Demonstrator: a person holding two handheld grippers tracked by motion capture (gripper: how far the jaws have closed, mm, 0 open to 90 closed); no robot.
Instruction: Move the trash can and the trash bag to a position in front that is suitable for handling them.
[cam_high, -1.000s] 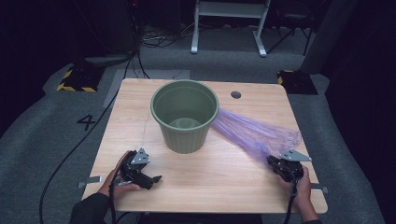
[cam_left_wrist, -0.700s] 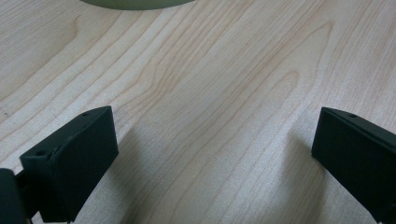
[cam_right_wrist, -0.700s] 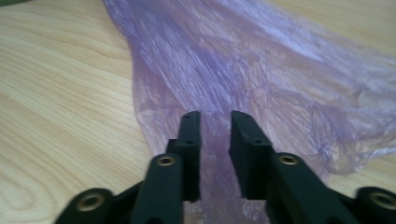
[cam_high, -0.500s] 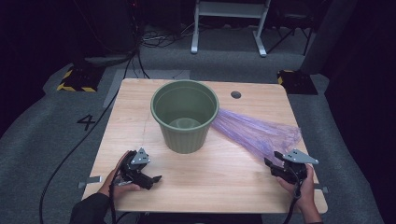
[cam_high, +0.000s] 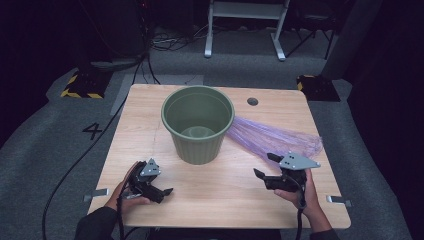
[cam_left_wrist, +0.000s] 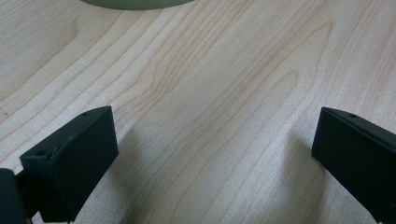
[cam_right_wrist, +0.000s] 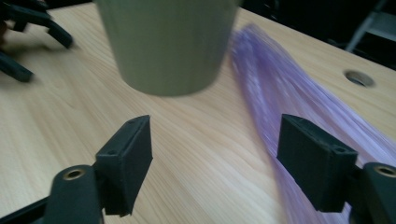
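High view, bucket: a green plastic bucket (cam_high: 198, 122) stands upright near the middle of the wooden table (cam_high: 150, 107).
High view, bag: a purple plastic bag (cam_high: 272, 137) lies flat on the table, running from the bucket's right side toward the right edge, its near end just beyond the right gripper.
High view, right gripper: the right gripper (cam_high: 264, 165) hangs above the table in the person's right hand (cam_high: 300, 192), its jaws apart after just opening, nothing between them.
High view, left gripper: the left gripper (cam_high: 162, 192) rests low near the table's front left, held in the left hand (cam_high: 125, 192), well apart from the bucket.
Left gripper view: black jaws spread wide over bare wood grain (cam_left_wrist: 210, 116); the bucket's base (cam_left_wrist: 140, 3) edges the top of the frame.
Right gripper view: jaws wide apart, clamping nothing; the bucket (cam_right_wrist: 168, 42) stands ahead, the blurred purple bag (cam_right_wrist: 280, 98) streaks past the right-hand jaw, and the left gripper (cam_right_wrist: 28, 37) lies far off at top left.
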